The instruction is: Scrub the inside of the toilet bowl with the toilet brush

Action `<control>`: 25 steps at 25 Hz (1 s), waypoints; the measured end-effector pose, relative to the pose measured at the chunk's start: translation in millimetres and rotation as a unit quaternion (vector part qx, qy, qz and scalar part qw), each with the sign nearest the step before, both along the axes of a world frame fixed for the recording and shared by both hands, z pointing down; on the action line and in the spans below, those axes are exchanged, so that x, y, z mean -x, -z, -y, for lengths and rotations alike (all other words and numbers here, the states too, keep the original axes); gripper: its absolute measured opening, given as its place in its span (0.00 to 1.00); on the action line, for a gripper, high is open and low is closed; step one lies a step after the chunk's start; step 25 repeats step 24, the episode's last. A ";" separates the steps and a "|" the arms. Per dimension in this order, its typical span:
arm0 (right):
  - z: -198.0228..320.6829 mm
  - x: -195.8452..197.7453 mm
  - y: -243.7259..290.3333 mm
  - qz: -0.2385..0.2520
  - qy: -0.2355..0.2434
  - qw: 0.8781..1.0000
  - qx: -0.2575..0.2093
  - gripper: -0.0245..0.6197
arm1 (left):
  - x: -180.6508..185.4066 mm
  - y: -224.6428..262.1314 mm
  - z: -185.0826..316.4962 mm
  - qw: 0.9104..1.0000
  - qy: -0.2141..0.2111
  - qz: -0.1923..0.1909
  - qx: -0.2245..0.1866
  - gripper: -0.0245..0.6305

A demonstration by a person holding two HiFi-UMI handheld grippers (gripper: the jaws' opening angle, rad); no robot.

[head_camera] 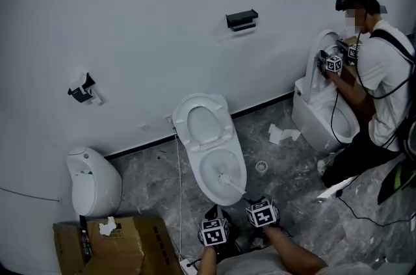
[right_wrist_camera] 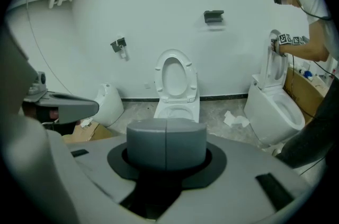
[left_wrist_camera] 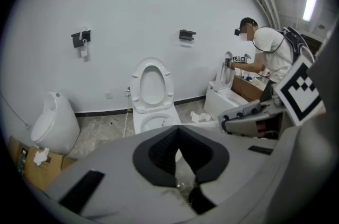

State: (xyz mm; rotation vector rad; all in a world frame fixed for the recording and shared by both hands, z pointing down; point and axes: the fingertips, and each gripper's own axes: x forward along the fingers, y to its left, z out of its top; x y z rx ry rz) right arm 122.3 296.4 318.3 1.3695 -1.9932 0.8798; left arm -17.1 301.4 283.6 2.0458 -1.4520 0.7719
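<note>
A white toilet (head_camera: 209,134) with its lid raised stands against the wall, straight ahead of me in both gripper views (left_wrist_camera: 152,91) (right_wrist_camera: 176,85). The white toilet brush (head_camera: 227,180) has its head down in the bowl. Its handle (left_wrist_camera: 207,123) runs back to my right gripper (head_camera: 252,203), which is shut on it. In the right gripper view the jaws (right_wrist_camera: 166,138) stand together as one grey block and hide the handle. My left gripper (head_camera: 212,218) hangs beside it in front of the bowl, open (left_wrist_camera: 180,153), with only floor showing between its dark pads.
A second person (head_camera: 382,82) with grippers bends over another toilet (head_camera: 318,121) at the right. A urinal (head_camera: 92,184) and a cardboard box (head_camera: 133,246) stand at the left. Crumpled paper (head_camera: 283,134), a floor drain (head_camera: 261,166) and a thin hose (head_camera: 180,196) lie on the marble floor.
</note>
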 end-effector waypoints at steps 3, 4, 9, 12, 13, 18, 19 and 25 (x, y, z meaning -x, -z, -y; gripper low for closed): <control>-8.3 -4.7 -4.2 -0.004 0.010 1.000 0.003 0.30 | -7.4 -1.5 3.0 1.000 0.024 -0.004 -0.001 0.08; -8.0 -7.3 -5.0 -0.007 0.011 1.000 0.001 0.30 | -10.7 -1.3 4.2 1.000 0.028 -0.008 -0.002 0.08; -12.7 -22.1 -6.3 -0.011 0.006 1.000 0.002 0.30 | -23.6 2.0 2.4 0.999 0.022 -0.030 -0.006 0.08; -19.3 -27.5 -7.4 -0.008 0.002 1.000 0.009 0.30 | -26.9 3.8 -2.7 0.999 0.019 -0.034 -0.009 0.08; -19.9 -29.0 -9.0 -0.007 0.001 1.000 0.010 0.30 | -28.1 4.4 -3.4 0.999 0.019 -0.039 -0.009 0.08; -21.1 -34.8 -11.2 -0.003 -0.007 1.000 0.010 0.30 | -28.1 5.2 -6.2 0.999 0.023 -0.041 -0.011 0.08; -21.8 -35.5 -10.1 -0.003 -0.008 1.000 0.010 0.30 | -27.6 4.9 -7.2 0.999 0.024 -0.039 -0.010 0.08; -20.8 -38.9 -5.4 -0.004 -0.011 1.000 0.007 0.30 | -29.2 4.6 -9.2 0.999 0.023 -0.039 -0.010 0.08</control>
